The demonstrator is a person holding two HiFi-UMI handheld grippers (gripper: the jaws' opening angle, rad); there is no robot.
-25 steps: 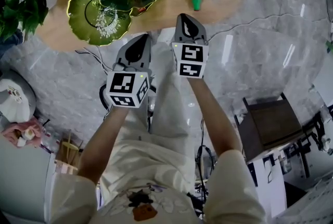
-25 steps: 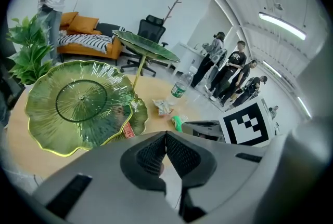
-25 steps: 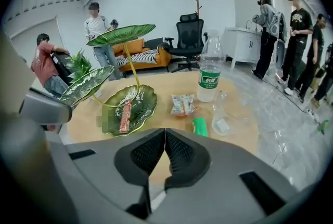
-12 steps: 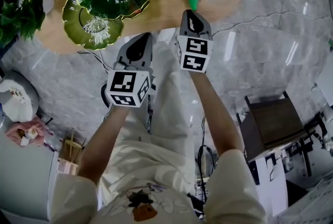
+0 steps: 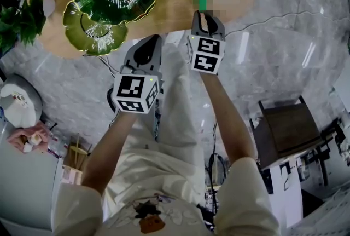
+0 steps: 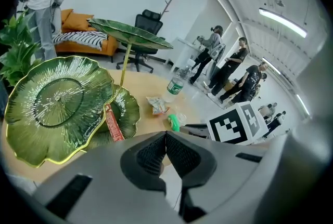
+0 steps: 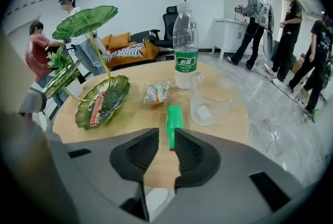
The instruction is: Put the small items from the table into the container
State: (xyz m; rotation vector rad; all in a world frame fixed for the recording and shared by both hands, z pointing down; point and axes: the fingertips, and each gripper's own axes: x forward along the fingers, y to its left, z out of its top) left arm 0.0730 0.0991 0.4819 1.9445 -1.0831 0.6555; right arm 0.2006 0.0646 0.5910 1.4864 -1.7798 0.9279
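- Green tube (image 7: pixel 174 119) lies on the table (image 7: pixel 136 125) near the edge closest to me, just beside the glass container (image 7: pixel 200 106), with a packet (image 7: pixel 157 92) behind it.
- My right gripper (image 7: pixel 166 139) has its jaws opening. The tube's near end shows in the gap, and the pads are off it.
- My left gripper (image 6: pixel 166 137) is closed and empty, short of the table's edge.
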